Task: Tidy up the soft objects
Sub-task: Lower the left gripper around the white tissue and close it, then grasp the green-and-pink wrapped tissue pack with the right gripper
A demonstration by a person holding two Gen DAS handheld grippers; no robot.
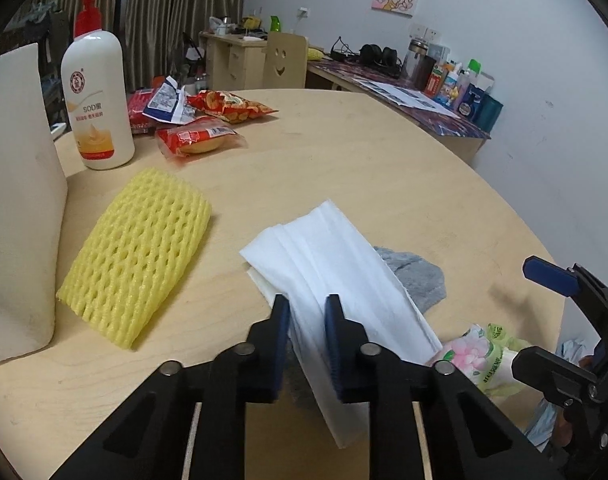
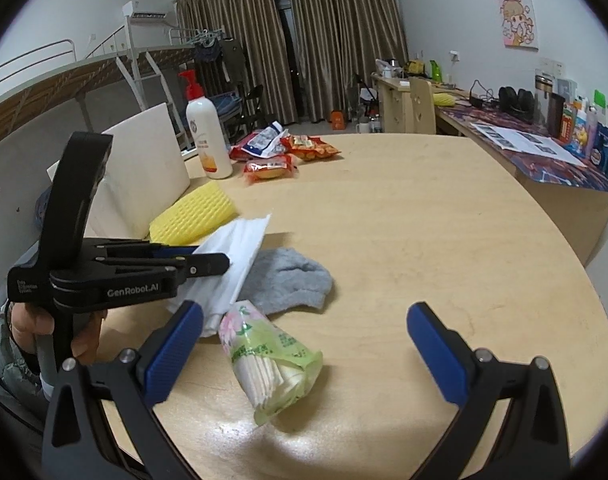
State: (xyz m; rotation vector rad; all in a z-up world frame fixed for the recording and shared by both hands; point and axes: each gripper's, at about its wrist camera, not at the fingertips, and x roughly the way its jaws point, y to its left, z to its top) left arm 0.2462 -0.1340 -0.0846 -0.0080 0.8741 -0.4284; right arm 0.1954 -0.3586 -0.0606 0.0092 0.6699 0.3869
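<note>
Pinching a folded white tissue [image 1: 336, 276], the left gripper [image 1: 307, 312] has its blue pads squeezed in on the sheet from both sides, and the far end of the tissue sticks out ahead of the fingertips, up off the table [image 1: 344, 152]. Just past the tips and a bit right, a grey sock [image 1: 418, 280] lies flat, partly tucked under the tissue. Off to the left of that gripper sits a yellow foam net [image 1: 138, 256], lying flat, and further left a white foam block [image 1: 18, 208] leans upright. Way ahead-left there's a lotion bottle [image 1: 98, 96] with a red pump, and some snack packets [image 1: 202, 120] next to it. The right gripper [image 2: 304, 344] is wide open with nothing in it, fingers spread over bare table. Sitting between its fingers, closer to the left one, is a tissue pack [image 2: 270, 364] in a green flowery wrapper, not touched by either pad as far as I can tell. From the right wrist view you can see a hand [image 2: 56, 332] wrapped around the left gripper's handle, off to the left.
</note>
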